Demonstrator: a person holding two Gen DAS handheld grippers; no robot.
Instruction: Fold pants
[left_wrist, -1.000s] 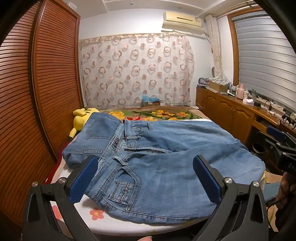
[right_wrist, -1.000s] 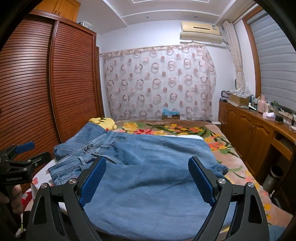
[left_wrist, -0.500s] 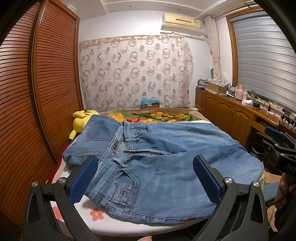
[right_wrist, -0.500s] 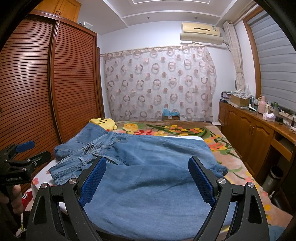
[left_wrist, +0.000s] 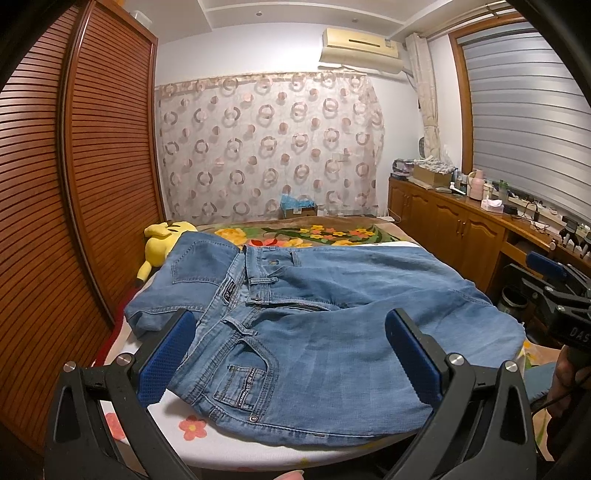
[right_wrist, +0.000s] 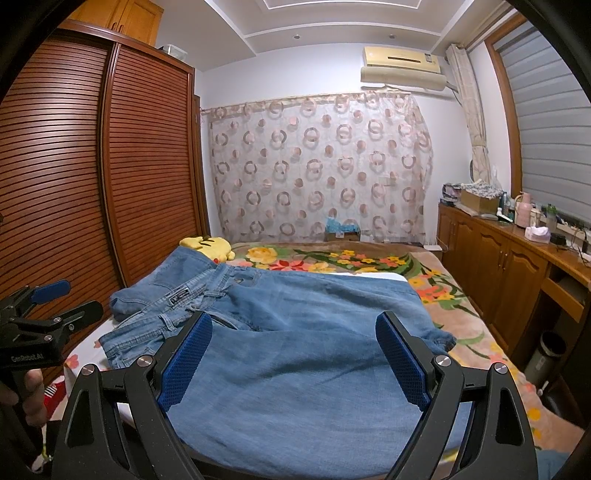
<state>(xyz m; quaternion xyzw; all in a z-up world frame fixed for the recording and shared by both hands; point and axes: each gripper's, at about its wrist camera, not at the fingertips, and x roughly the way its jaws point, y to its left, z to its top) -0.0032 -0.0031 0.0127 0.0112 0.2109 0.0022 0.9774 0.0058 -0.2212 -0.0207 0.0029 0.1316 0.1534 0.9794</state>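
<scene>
Blue jeans (left_wrist: 314, 332) lie spread across the near end of the bed, waistband at the left, legs running right; they also show in the right wrist view (right_wrist: 295, 350). My left gripper (left_wrist: 290, 347) is open and empty, above the front pocket area near the waist. My right gripper (right_wrist: 293, 350) is open and empty, above the leg part. Each gripper appears at the edge of the other's view: the right one (left_wrist: 554, 291) and the left one (right_wrist: 40, 325).
A yellow plush toy (left_wrist: 166, 240) lies at the bed's left by the slatted wooden wardrobe (left_wrist: 74, 203). A floral blanket (right_wrist: 351, 258) covers the far bed. Wooden cabinets (right_wrist: 498, 266) with clutter line the right wall. A bin (right_wrist: 546, 350) stands beside the bed.
Both grippers stay open and nearly still; the left view has tilted down very slightly. The jeans have not moved.
</scene>
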